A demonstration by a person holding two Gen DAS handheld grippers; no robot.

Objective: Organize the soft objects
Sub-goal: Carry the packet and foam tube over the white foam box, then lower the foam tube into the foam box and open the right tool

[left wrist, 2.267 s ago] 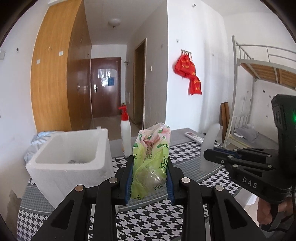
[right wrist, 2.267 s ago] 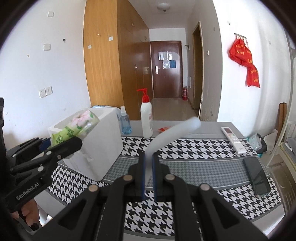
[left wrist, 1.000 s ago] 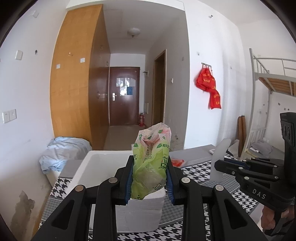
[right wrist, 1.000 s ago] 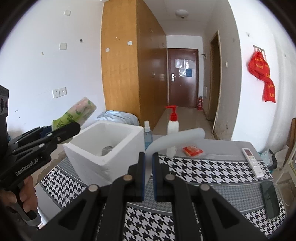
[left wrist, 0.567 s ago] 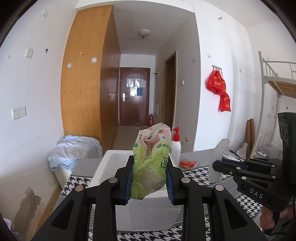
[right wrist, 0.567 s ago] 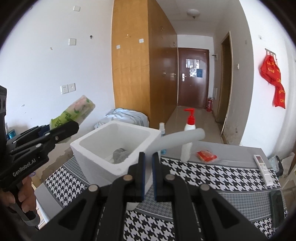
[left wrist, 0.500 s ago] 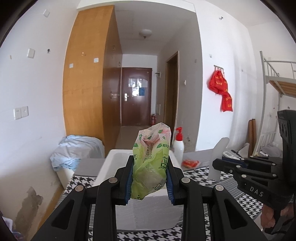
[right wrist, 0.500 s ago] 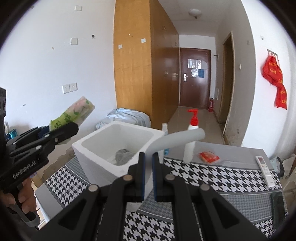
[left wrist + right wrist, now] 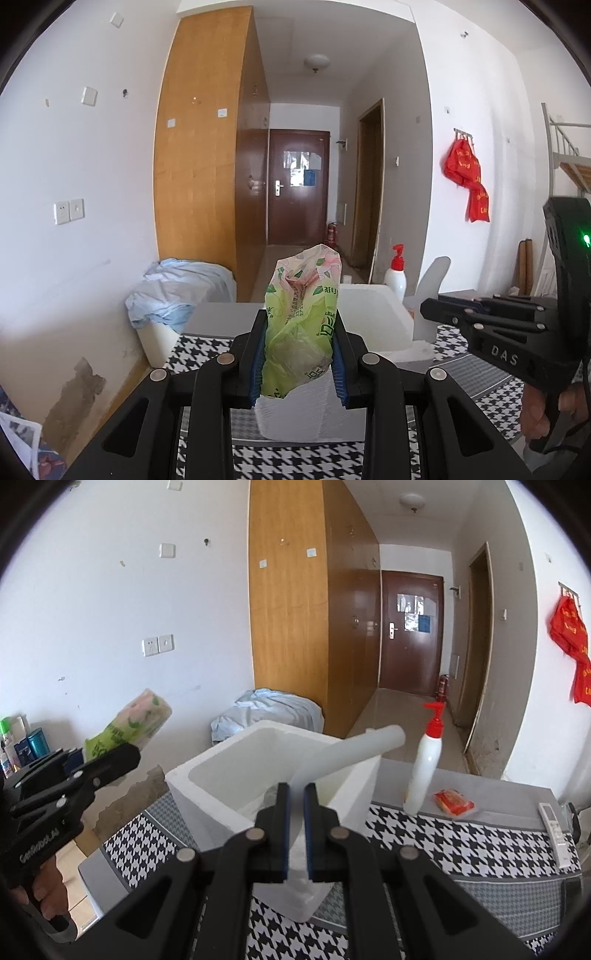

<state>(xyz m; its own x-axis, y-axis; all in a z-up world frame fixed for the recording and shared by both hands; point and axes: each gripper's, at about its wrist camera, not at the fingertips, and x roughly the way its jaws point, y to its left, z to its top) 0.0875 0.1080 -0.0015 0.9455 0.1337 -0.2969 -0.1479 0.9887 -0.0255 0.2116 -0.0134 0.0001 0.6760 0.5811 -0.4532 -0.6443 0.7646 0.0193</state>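
Left wrist view is showing the left gripper (image 9: 299, 360) clamping its blue-padded jaws on a crumpled green and pink printed plastic packet (image 9: 301, 325), which is standing upright between the fingers and bulging above them. The packet is hanging in the air in front of the near wall of a white foam box (image 9: 373, 314) sitting on a black-and-white houndstooth tablecloth (image 9: 480, 380).

Right wrist view is showing the right gripper (image 9: 294, 834) pinching its jaws narrowly on a thin, translucent white flexible sheet (image 9: 351, 753), which is curling up and away to the right over the foam box's (image 9: 207, 786) open top. Something grey is lying inside the box, too hidden to identify.

The person's left hand (image 9: 44, 890) is gripping the left gripper's (image 9: 110, 760) handle at the lower left, holding the packet (image 9: 129, 720) tilted and above the table's left edge. The right gripper (image 9: 480, 317) is reaching in from the right, level with the box rim. A white pump bottle with a red nozzle (image 9: 424, 764) is standing behind the box.
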